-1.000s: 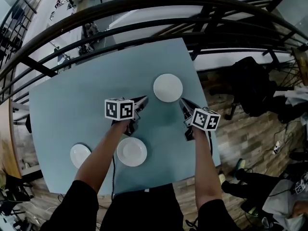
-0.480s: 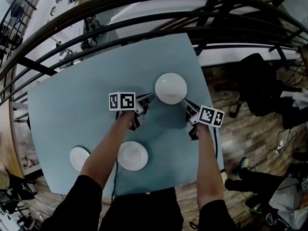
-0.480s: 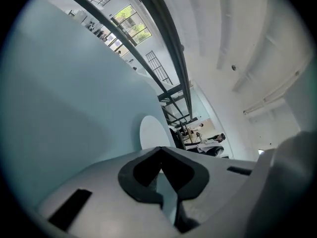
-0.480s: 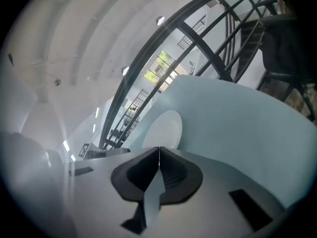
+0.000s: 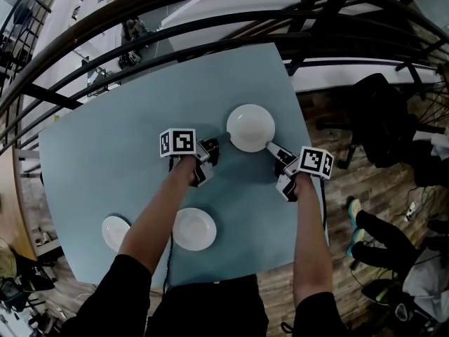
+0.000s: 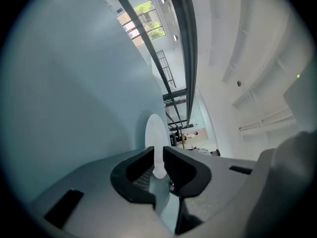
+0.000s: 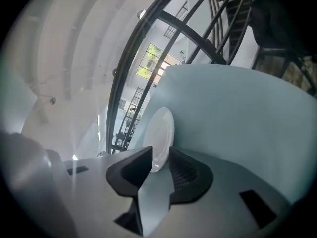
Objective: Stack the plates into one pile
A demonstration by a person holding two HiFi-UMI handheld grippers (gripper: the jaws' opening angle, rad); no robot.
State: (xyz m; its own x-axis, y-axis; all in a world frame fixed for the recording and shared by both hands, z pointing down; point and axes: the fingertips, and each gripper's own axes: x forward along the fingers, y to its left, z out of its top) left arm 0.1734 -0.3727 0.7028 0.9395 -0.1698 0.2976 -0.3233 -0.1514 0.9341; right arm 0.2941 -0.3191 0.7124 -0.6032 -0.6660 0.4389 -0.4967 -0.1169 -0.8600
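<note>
Left gripper (image 5: 208, 153), jaws narrowly parted and opening, is held at 8 o'clock of the far plate (image 5: 250, 127), close to its rim, which is seen through the gap. Right gripper (image 5: 277, 153) is set at 4 o'clock, jaws opening wider, with the rim between them but not pressed. On the table (image 5: 105, 167), toward 7 o'clock, a near plate (image 5: 194, 229) and a small plate (image 5: 116, 232) are laid apart.
</note>
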